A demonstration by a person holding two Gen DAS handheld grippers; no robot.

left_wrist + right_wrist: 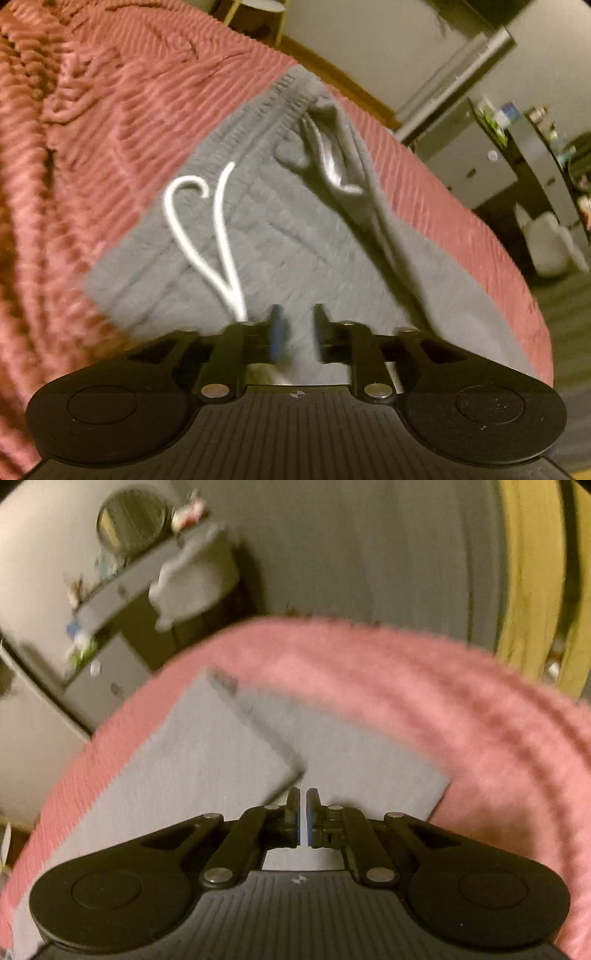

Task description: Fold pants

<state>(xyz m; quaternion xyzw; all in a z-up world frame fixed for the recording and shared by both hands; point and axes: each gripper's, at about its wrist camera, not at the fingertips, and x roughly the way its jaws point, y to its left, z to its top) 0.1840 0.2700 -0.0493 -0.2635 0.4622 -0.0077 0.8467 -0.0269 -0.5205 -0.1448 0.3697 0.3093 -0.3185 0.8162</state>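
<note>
The grey pants (280, 236) are lying flat on the pink bedspread (110, 110), the left gripper (297, 332) hovering with jaws partly open and empty, the right gripper (303, 812) closed on nothing, so I judge each should be pinching an edge squarely before folding.

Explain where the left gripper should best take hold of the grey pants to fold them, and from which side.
Probably the waistband edge of the grey pants, coming from above and off the far side: it is a thick gathered hem lying flat on the pink blanket. Avoid the loose white drawstring.
</note>
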